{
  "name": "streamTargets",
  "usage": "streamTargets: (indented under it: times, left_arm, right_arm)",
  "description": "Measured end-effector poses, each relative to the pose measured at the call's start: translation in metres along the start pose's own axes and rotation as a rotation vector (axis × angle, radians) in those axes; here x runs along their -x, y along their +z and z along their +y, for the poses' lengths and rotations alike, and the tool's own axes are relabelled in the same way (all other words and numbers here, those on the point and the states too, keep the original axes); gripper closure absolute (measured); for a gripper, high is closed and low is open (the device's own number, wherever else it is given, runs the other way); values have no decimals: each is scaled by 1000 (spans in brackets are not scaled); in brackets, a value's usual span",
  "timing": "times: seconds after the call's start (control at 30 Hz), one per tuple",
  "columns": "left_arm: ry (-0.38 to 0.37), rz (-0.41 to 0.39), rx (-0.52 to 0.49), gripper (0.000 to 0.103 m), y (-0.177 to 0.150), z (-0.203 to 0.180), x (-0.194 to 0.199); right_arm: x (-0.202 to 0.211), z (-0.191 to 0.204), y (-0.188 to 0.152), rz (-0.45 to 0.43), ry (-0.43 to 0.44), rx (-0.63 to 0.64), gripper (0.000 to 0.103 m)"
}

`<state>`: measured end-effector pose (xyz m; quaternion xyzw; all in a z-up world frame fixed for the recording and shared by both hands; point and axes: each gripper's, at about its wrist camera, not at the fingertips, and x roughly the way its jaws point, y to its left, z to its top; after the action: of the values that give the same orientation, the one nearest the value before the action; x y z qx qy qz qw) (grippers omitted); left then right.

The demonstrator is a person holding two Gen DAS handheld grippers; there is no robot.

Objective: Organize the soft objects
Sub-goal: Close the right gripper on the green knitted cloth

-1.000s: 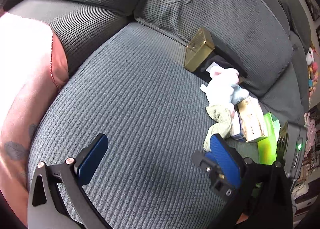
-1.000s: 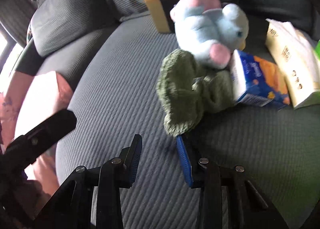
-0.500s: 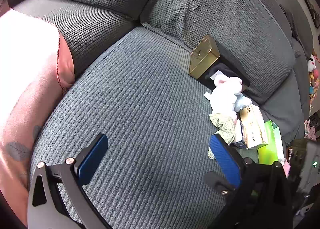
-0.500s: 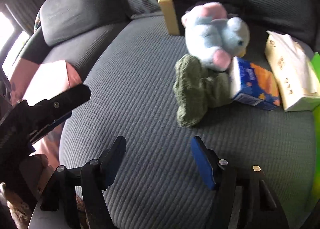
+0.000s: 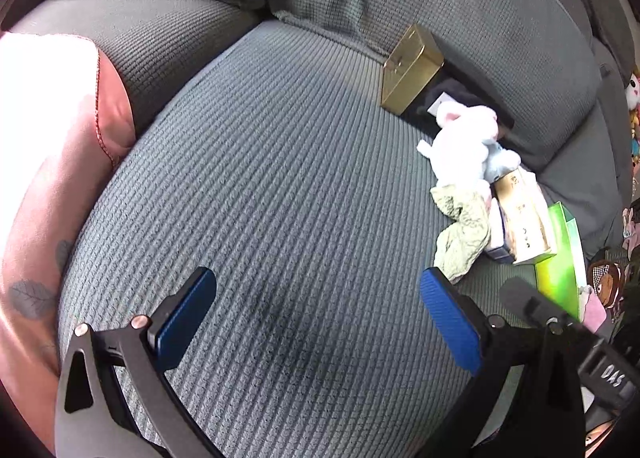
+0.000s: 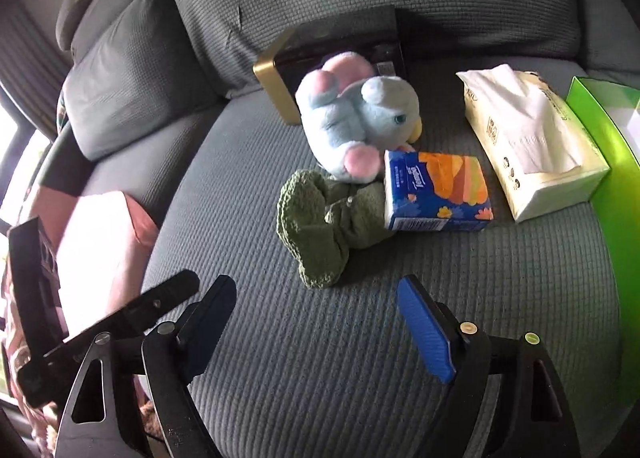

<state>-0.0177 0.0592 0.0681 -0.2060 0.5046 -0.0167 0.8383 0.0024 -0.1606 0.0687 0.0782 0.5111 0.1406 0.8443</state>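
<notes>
A pale blue and pink plush toy (image 6: 352,125) lies on the grey sofa seat (image 6: 360,358), and a crumpled green knitted cloth (image 6: 320,225) lies just in front of it. My right gripper (image 6: 320,306) hangs above the seat short of the cloth; its jaws are opening and nothing is between them. The plush (image 5: 468,145) and the cloth (image 5: 464,234) lie to the right in the left wrist view. There my left gripper (image 5: 320,298) stands open over bare seat, holding nothing.
A blue tissue pack (image 6: 436,193), a cream tissue pack (image 6: 532,145) and a green box (image 6: 616,161) lie right of the plush. A black and gold box (image 6: 332,53) leans against the back cushion. A pink cushion (image 5: 48,161) sits at the left.
The right gripper has opened wide and drawn back and up from the green cloth, which stays on the seat. The left gripper has barely moved.
</notes>
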Motion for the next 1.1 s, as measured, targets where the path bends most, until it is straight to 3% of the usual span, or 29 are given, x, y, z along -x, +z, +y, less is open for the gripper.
streamTargets:
  times: [0.37, 0.63, 0.7, 0.77, 0.83, 0.93, 1.1]
  left_arm:
    - [-32, 52, -25, 2, -7, -10, -11]
    - [-31, 48, -57, 3, -11, -19, -17]
    - [-10, 45, -53, 4, -11, -17, -17]
    - [3, 48, -44, 5, -11, -13, -18]
    - [3, 52, -23, 6, -9, -8, -18]
    - [1, 56, 28, 6, -5, 1, -17]
    - [-9, 40, 96, 6, 0, 13, -9]
  right_arm:
    - [1, -5, 7, -26, 105, -85, 19]
    - [-24, -9, 25, -55, -4, -144, 19]
    - [-37, -6, 27, -54, -52, -138, 25]
    - [-55, -3, 29, -10, -121, -103, 44]
    - [-69, -1, 28, 21, -158, -86, 55]
    - [-68, 7, 26, -8, -187, -40, 70]
    - [-66, 13, 15, 35, -141, 5, 76]
